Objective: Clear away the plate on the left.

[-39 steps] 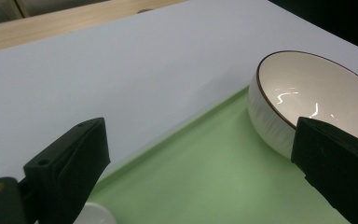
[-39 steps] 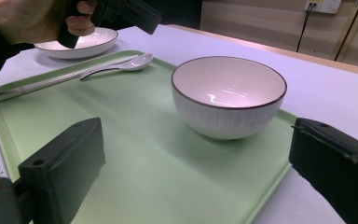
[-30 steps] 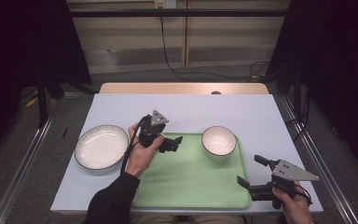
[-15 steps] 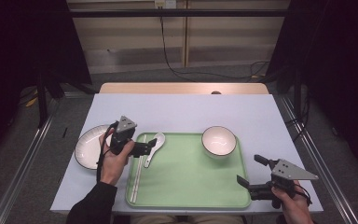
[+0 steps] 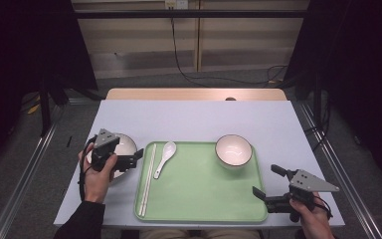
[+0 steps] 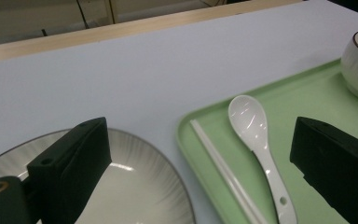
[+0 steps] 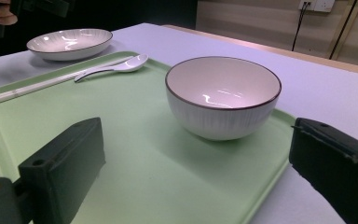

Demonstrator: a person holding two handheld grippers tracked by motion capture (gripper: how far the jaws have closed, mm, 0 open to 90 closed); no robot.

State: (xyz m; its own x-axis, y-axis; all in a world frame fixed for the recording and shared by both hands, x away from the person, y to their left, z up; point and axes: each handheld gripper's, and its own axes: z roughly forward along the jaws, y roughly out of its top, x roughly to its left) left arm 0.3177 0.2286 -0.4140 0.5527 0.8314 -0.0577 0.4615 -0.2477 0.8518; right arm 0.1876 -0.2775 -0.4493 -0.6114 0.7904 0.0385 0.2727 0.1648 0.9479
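Observation:
A green tray [image 5: 204, 199] lies on the table's near half. On it are a white spoon [image 5: 163, 158], a pair of white chopsticks [image 5: 148, 179] along its left edge, and a white bowl [image 5: 234, 149] at its back right. A white plate [image 5: 127, 144] sits just left of the tray. My left gripper [image 5: 133, 160] hovers open over that plate, jaws pointing toward the tray; its own view shows the plate [image 6: 135, 186], chopsticks [image 6: 223, 168] and spoon [image 6: 254, 130] between them. My right gripper [image 5: 267, 181] is open and empty at the tray's near right corner, facing the bowl [image 7: 223, 93].
The pale table [image 5: 189, 119] has free room behind the tray and to its right. A wooden strip [image 5: 194, 94] runs along the far edge. Metal rails and dark floor flank the table. The other hand with its gripper [image 7: 42, 7] shows beyond the plate [image 7: 70, 42].
My left gripper has drawn back leftward from the tray's back-left corner to above the plate, leaving the spoon lying on the tray. The right gripper has stayed put.

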